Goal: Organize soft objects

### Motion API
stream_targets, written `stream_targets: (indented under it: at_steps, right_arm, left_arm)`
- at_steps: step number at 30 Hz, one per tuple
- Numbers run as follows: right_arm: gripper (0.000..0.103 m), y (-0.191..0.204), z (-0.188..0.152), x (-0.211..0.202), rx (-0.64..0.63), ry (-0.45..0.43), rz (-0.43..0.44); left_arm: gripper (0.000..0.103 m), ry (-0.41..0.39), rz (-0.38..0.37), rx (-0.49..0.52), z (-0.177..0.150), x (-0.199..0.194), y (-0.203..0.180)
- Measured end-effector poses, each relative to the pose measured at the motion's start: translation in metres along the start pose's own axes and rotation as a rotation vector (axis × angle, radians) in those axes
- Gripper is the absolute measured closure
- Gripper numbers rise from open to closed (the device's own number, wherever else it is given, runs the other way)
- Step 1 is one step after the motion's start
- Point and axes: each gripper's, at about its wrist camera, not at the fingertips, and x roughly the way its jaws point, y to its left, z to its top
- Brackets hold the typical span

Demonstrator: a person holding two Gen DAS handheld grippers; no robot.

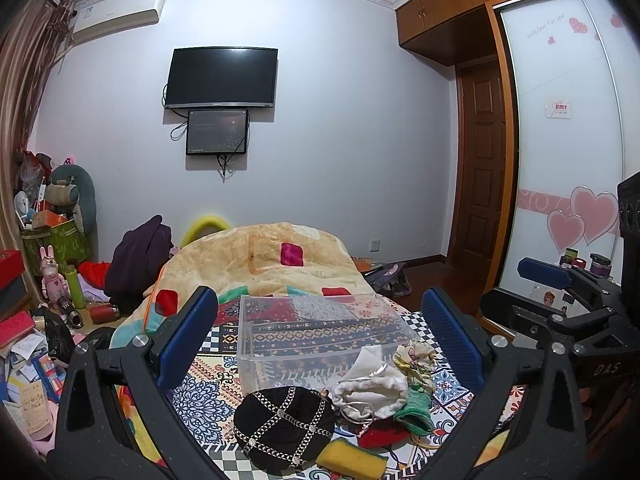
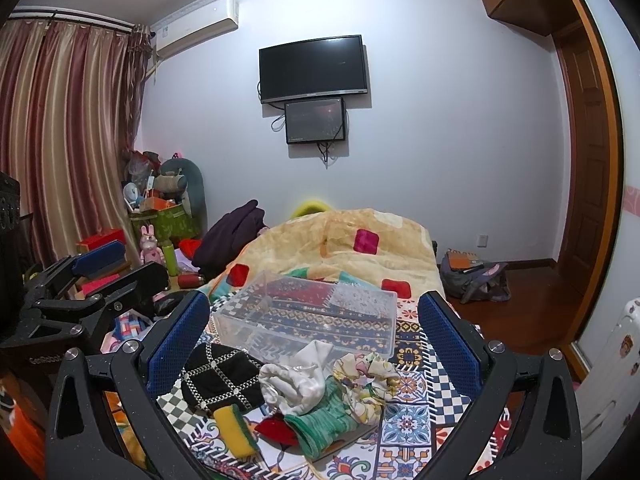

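The left wrist view alone shows the wardrobe (image 1: 568,128) with its pink hearts and the right gripper (image 1: 560,280) off to the side; the right wrist view alone shows the striped curtain (image 2: 68,136) and a bag (image 2: 476,276) on the floor. Both grippers hang with jaws wide apart, holding nothing: the left gripper (image 1: 320,332) and right gripper (image 2: 314,344) each frame the pile. The clear box (image 2: 308,316) sits on the patterned bedspread (image 2: 416,420), and appears to hold nothing. Just in front of it lie the black cap (image 1: 284,420), white cloth (image 1: 372,388), green knit (image 2: 324,420), floral cloth (image 2: 368,376), a red piece (image 2: 276,430) and a yellow sponge (image 1: 352,458), bunched together and touching.
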Motion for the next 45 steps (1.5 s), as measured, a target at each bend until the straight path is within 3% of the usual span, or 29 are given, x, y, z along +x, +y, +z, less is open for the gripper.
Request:
stream_targets:
  at_steps: [15, 22, 25, 30, 33, 41, 45]
  right_arm:
    - [0.000, -0.003, -0.001, 0.005, 0.002, 0.016, -0.013]
    - [0.000, -0.024, -0.016, 0.033, 0.044, 0.112, -0.038]
    - [0.007, -0.032, -0.024, 0.047, 0.057, 0.162, -0.044]
    - [0.022, -0.046, -0.039, 0.066, 0.090, 0.246, -0.053]
    - [0.031, -0.056, -0.047, 0.073, 0.118, 0.291, -0.056]
    - [0.032, -0.073, -0.062, 0.089, 0.179, 0.379, -0.075]
    - [0.032, -0.075, -0.067, 0.097, 0.194, 0.421, -0.074]
  left_arm:
    - [0.000, 0.034, -0.008, 0.007, 0.000, 0.007, 0.000]
    - [0.000, 0.122, -0.030, -0.049, -0.018, 0.043, 0.016]
    - [0.000, 0.139, -0.017, -0.044, -0.029, 0.060, 0.019]
    - [0.016, 0.226, -0.005, -0.037, -0.050, 0.085, 0.024]
    - [0.020, 0.306, 0.000, -0.072, -0.065, 0.099, 0.031]
    - [0.025, 0.436, -0.006, -0.116, -0.097, 0.121, 0.051]
    - [0.034, 0.487, -0.026, -0.127, -0.111, 0.129, 0.056]
